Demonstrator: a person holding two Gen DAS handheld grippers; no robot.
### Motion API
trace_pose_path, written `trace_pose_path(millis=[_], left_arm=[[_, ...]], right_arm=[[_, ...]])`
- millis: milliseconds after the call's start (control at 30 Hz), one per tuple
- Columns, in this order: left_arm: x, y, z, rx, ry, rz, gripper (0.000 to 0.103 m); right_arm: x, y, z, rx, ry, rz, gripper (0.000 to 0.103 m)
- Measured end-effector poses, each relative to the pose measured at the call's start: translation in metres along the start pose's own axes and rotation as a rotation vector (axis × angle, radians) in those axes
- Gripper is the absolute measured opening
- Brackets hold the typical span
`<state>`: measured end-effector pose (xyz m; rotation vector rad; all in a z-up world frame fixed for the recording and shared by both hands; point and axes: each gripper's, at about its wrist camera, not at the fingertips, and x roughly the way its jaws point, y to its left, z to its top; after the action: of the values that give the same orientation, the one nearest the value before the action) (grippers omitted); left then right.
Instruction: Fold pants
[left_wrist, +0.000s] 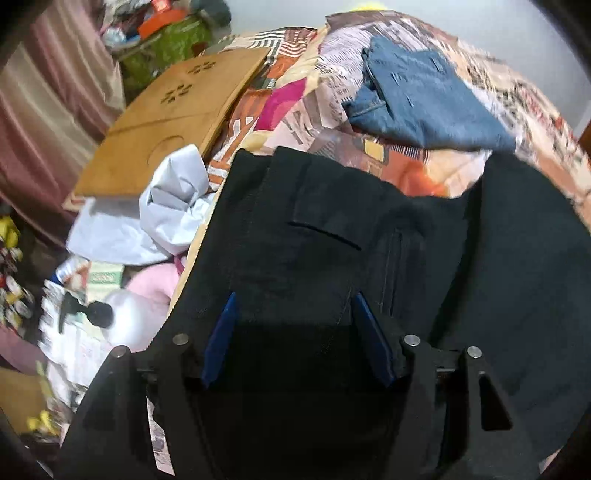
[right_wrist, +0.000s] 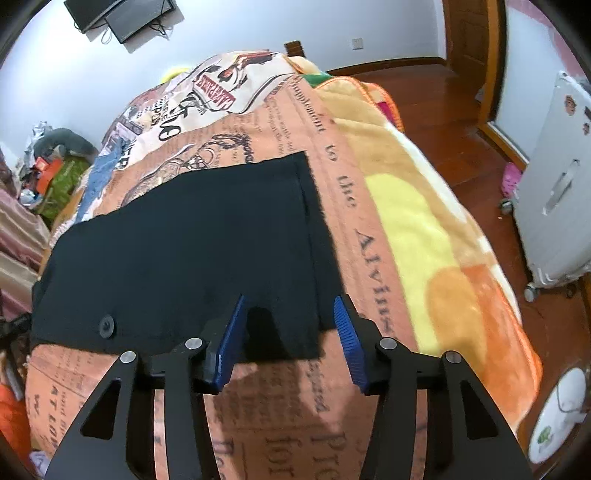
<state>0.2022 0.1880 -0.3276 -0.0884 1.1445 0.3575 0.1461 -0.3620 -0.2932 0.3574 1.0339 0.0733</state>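
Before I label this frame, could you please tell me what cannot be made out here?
- Left wrist view: the black pants run under the left gripper, whose body hides their near edge.
- Left wrist view: floor clutter is motion-blurred.
- Right wrist view: the right gripper covers the pants' near corner, so contact is unclear.

Right gripper (right_wrist: 291, 308) over the black pants (right_wrist: 192, 243)

I see my blue pads (right_wrist: 231, 338) parted above the near corner of the fabric — not pinching it — with the pants spread flat on the printed bedspread (right_wrist: 354, 206).
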Motion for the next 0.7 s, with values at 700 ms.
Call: trace_pose_path(millis=[700], left_arm=[[0.004, -0.001, 0.004, 0.009, 0.010, 0.019, 0.067]], right_arm=[[0.012, 0.018, -0.003, -0.138, -0.003, -0.068, 0.011]])
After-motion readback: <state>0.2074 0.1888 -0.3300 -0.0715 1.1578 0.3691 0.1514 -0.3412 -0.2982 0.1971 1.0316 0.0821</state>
